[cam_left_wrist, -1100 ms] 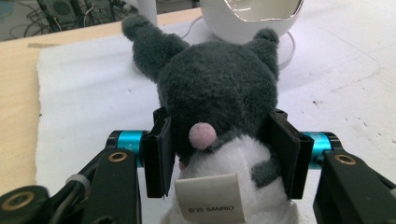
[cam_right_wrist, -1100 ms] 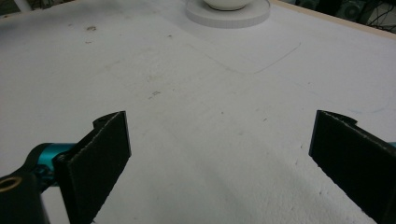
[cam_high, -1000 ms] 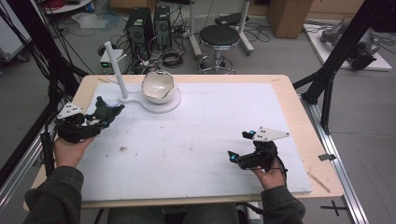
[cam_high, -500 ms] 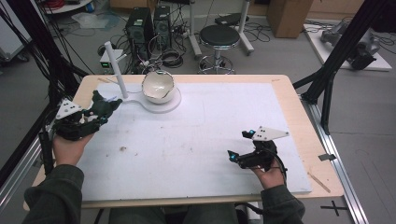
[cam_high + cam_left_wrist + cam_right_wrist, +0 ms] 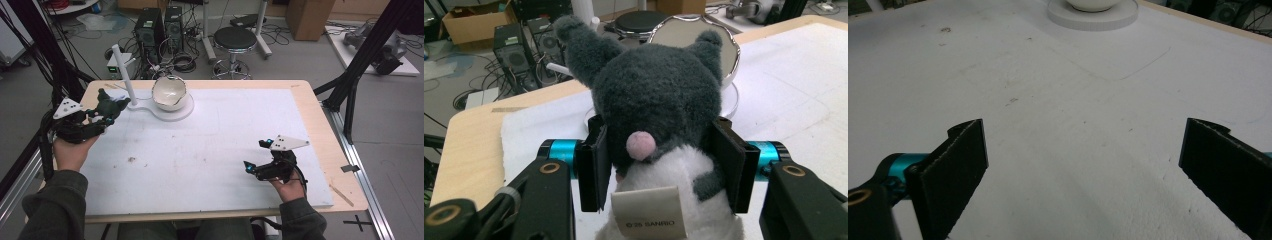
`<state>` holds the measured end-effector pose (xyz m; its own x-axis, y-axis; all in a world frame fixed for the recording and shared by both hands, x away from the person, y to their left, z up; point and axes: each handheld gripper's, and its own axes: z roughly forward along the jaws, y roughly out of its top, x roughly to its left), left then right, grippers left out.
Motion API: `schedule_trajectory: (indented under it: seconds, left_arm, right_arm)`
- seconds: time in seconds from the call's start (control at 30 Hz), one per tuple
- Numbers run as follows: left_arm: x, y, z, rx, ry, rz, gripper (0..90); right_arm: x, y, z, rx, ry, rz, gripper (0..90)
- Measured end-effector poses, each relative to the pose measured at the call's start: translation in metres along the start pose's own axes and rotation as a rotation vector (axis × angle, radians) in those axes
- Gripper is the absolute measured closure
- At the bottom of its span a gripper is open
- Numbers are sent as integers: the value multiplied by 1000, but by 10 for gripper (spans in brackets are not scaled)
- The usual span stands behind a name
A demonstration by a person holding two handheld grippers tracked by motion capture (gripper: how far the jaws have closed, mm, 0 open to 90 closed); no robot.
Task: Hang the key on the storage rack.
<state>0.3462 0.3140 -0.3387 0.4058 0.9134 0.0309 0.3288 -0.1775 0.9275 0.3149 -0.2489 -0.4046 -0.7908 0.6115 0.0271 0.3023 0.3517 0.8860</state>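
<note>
I am holding a dark grey and white plush toy (image 5: 659, 125) clamped in my left gripper (image 5: 97, 117) above the table's left edge, its pink tail and printed tag showing in the left gripper view, while my right gripper (image 5: 1083, 165) is hanging wide open, empty, over the scuffed white mat (image 5: 225, 140) near a white bowl (image 5: 169, 93), with cluttered floor beyond.
</note>
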Motion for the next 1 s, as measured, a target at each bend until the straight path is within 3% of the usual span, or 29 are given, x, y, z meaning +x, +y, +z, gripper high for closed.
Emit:
schedule_trajectory:
  seconds: [0.6, 0.83, 1.0]
  left_arm:
    - [22, 25, 6, -28, -45, -112, 481]
    - [26, 32, 9, -25, -40, -114, 480]
    - [30, 36, 8, -43, -43, -138, 480]
  right_arm:
    - [1, 1, 2, -3, 1, -6, 46]
    - [1, 1, 1, 1, 2, 1, 46]
    - [0, 1, 2, -1, 5, -8, 45]
